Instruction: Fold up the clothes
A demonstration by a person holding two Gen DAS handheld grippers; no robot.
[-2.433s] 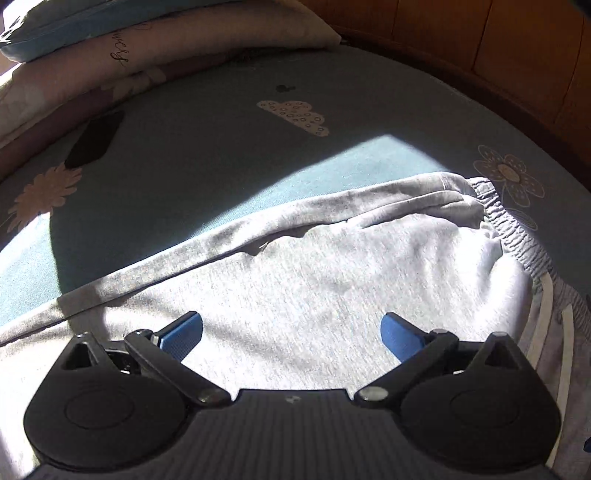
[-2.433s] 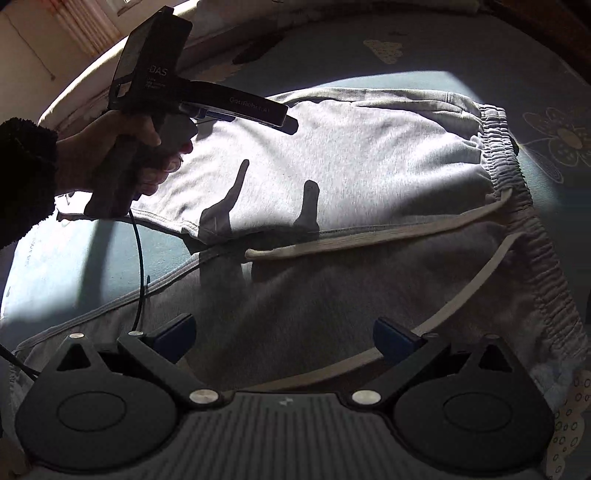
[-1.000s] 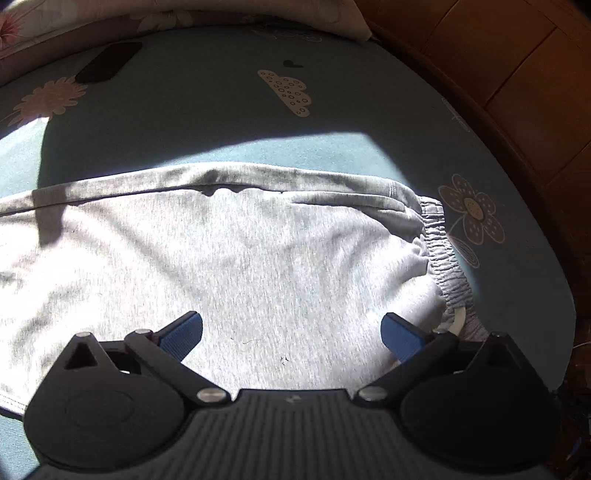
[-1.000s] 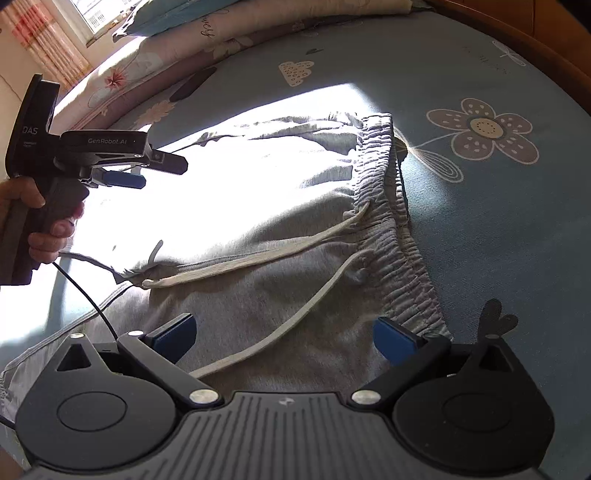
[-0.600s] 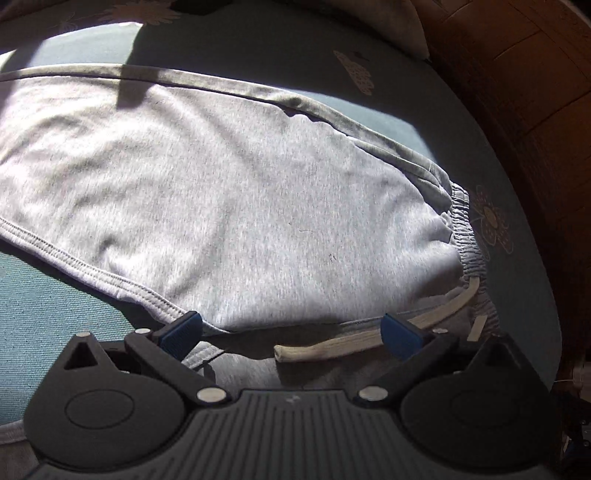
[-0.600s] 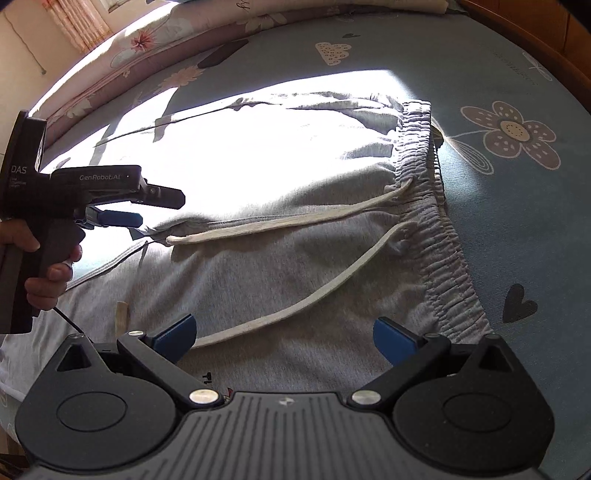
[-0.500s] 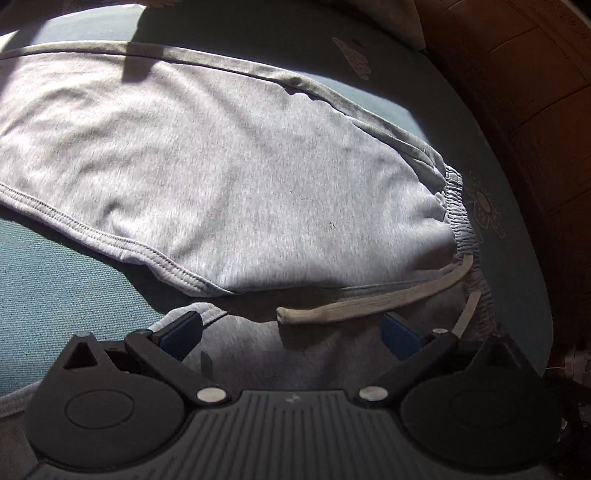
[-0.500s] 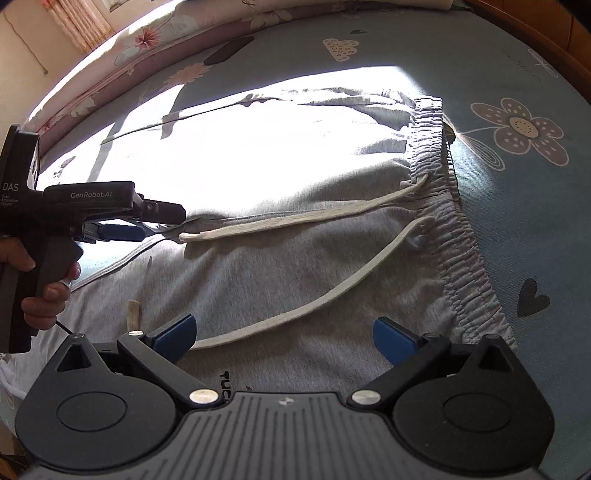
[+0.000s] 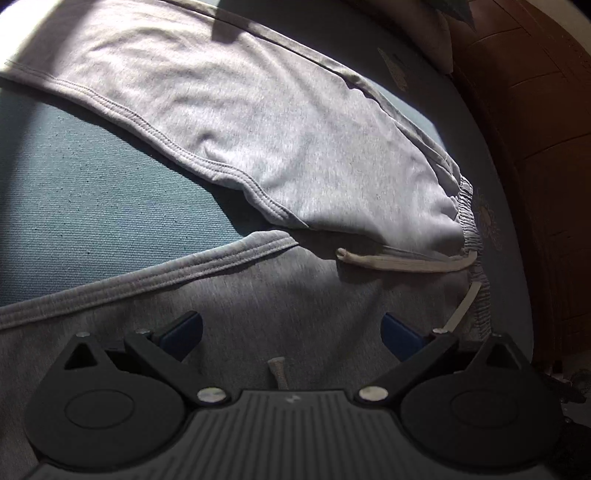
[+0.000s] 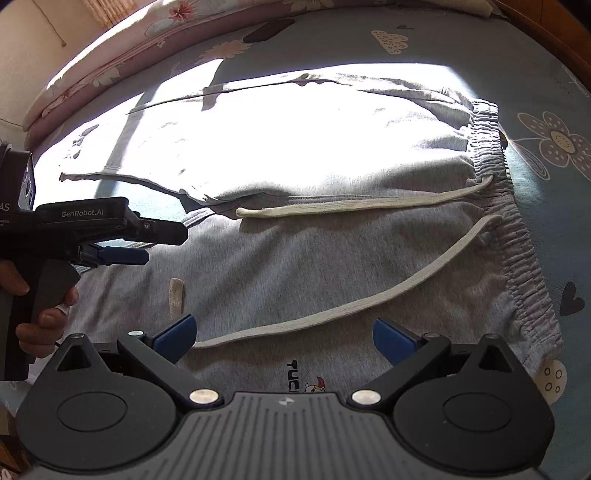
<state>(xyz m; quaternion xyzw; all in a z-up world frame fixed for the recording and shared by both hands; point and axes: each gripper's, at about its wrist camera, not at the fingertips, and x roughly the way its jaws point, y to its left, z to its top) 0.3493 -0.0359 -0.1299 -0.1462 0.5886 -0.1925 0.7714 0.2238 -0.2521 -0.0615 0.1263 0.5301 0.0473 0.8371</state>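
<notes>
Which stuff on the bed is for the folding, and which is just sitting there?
For the folding:
grey sweatpants
drawstring
left gripper
right gripper

Just sitting there:
dark flat thing near the pillows
pink flowery bedding

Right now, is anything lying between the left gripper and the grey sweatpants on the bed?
Nothing visible. The left gripper hangs open directly over the grey sweatpants, with only fabric and a loose drawstring of the pants themselves ahead of it. The right gripper is open too, off to the side.
</notes>
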